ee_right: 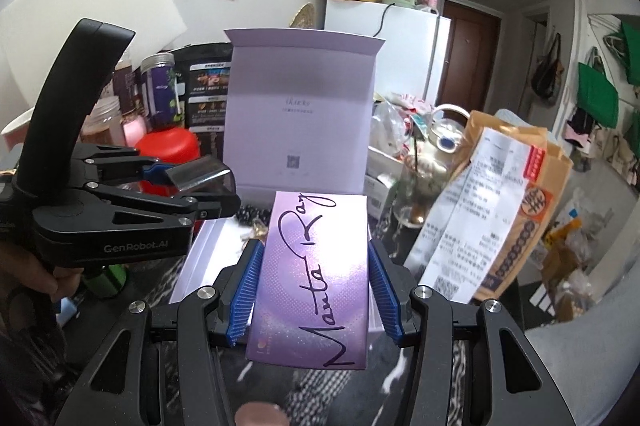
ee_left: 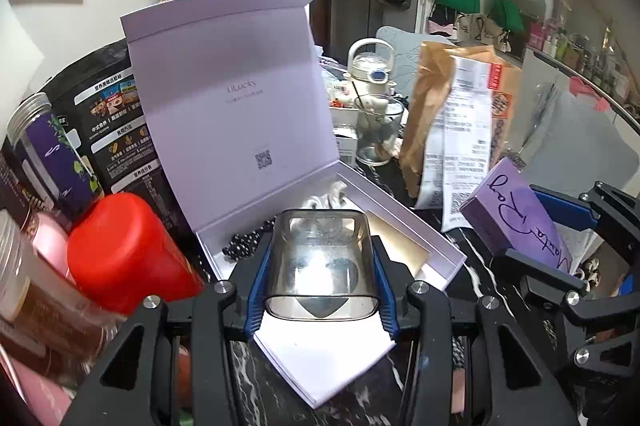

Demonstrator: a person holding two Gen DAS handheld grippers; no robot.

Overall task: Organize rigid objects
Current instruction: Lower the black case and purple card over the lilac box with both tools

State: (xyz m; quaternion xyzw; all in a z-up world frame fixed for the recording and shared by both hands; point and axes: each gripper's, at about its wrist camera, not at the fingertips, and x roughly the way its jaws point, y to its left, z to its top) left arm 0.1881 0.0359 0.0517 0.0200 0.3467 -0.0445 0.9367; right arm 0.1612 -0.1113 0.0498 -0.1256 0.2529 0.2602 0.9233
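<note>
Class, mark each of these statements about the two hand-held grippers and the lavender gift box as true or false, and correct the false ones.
1. The left hand-held gripper holds a clear smoky plastic case. True.
2. The right hand-held gripper is empty. False: it grips a purple "Manta Ray" box.
3. The lavender gift box has its lid standing open. True.
4. The red-lidded container lies inside the gift box. False: it stands outside, on the box's left.
5. A string of black beads lies in the gift box. True.
</note>
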